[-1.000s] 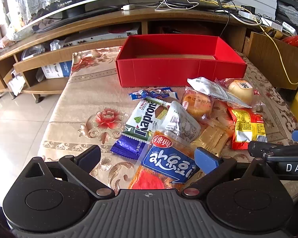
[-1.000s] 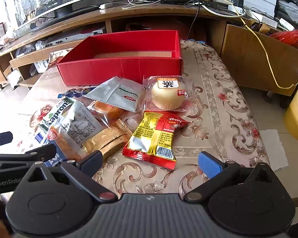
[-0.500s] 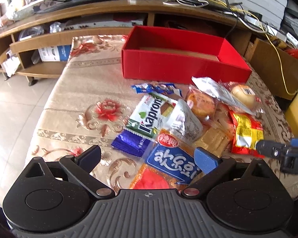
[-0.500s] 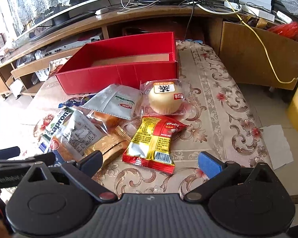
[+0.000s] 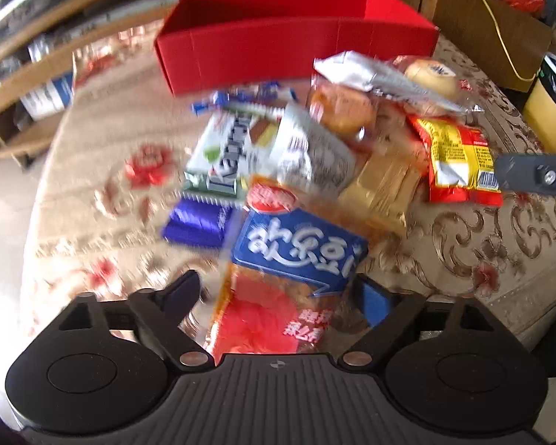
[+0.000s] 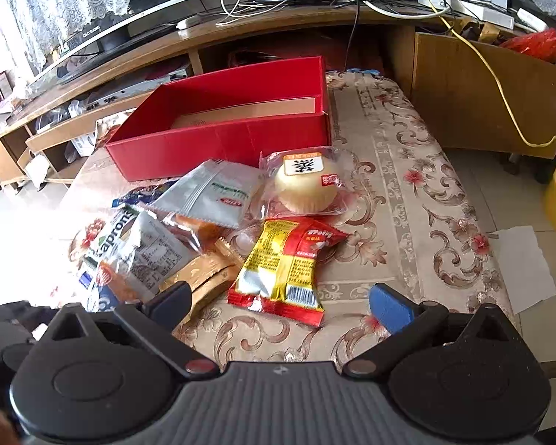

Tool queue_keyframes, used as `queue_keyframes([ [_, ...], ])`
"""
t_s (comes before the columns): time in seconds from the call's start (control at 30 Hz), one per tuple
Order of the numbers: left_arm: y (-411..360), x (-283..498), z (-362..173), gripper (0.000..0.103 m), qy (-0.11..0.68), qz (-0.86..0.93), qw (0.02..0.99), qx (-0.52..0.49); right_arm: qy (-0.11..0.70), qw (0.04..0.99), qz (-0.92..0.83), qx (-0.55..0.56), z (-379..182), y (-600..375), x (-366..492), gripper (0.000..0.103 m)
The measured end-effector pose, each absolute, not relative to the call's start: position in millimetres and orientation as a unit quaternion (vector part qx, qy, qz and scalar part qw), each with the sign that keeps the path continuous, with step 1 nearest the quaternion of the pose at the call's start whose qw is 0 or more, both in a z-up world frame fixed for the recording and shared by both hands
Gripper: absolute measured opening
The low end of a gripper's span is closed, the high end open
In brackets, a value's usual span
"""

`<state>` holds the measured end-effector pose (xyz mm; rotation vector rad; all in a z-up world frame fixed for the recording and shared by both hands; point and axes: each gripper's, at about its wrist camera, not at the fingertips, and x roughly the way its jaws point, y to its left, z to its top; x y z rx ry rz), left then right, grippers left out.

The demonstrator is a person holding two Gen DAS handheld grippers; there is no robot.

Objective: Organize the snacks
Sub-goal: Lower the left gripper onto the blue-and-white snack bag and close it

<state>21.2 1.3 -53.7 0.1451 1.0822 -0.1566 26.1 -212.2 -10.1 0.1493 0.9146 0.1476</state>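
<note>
My left gripper (image 5: 278,296) jaws, just closing, straddle the blue-and-orange snack packet (image 5: 296,256) without clamping; my right gripper (image 6: 280,302) jaws stand apart, empty.

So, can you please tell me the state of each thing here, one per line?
Left gripper: jaws just closing around the blue-label packet, not yet pressing it.
Right gripper: open, holding nothing.
Red box: open on top, no snacks visible inside.
Round bun: sealed in its wrapper.

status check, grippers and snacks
Left gripper closing around blue-and-orange snack packet. Right gripper open, empty. Red cardboard box empty, path clear.
</note>
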Motion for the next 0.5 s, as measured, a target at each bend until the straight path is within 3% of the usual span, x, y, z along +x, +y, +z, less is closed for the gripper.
queue_keyframes([
  [0.23, 7, 17, -45, 0.07, 0.508, -0.092, 0.855, 0.041, 0.447, 0.889, 0.065, 0.075, -3, -216, 47, 0.099],
  [0.5, 7, 20, -42, 0.067, 0.51, -0.104, 0.854, 0.008, 0.452, 0.885, 0.08, 0.08, 19, -207, 92, 0.097],
])
